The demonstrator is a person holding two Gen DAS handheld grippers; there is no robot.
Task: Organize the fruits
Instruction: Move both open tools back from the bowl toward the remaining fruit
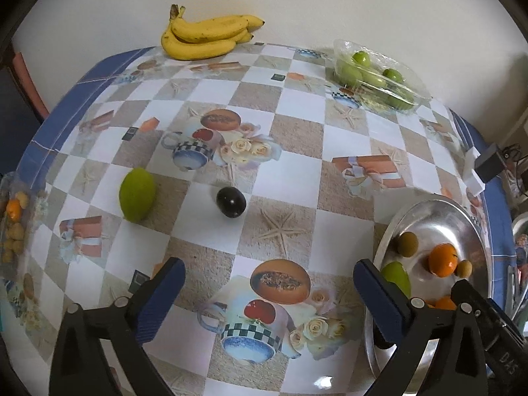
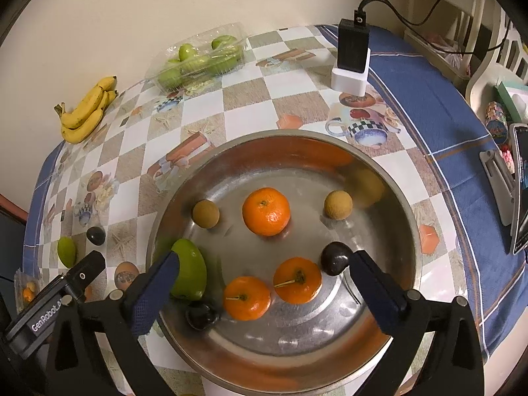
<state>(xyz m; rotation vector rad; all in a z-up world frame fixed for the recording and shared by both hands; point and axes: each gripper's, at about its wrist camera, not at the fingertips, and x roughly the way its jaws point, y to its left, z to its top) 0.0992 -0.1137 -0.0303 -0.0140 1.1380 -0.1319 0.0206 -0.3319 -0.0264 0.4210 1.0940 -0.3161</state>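
Two wrist views of a counter (image 1: 290, 151) covered with a checked, printed cloth. The left hand-held gripper (image 1: 269, 285) stood wide open above the cloth with nothing between its jaws; the right hand-held gripper (image 2: 262, 272) likewise stood wide open, over the metal bowl (image 2: 379, 161), gripping nothing.

Inside the bowl lay three glossy orange mandarins: one near the centre (image 2: 266, 211) and two side by side nearer the camera (image 2: 247, 297) (image 2: 297, 280), the latter pair showing thin stems. Two small, round, tan-skinned fruits (image 2: 206, 214) (image 2: 338, 205) flanked the central mandarin, well apart from each other. A smooth green fruit (image 2: 191, 270) rested against the bowl's left wall, partly behind the left finger; a dark plum (image 2: 336, 258) lay just beside the right finger, and a second dark fruit (image 2: 202, 315) sat near the front rim.

Outside the bowl, on the cloth, an oval green fruit (image 1: 137, 194) and a shiny, nearly black plum (image 1: 231, 202) lay near each other but apart. A bunch of yellow bananas (image 1: 208, 38), lightly speckled, lay at the far edge by the wall. A clear plastic tray (image 1: 379, 72) nearby held several green fruits.
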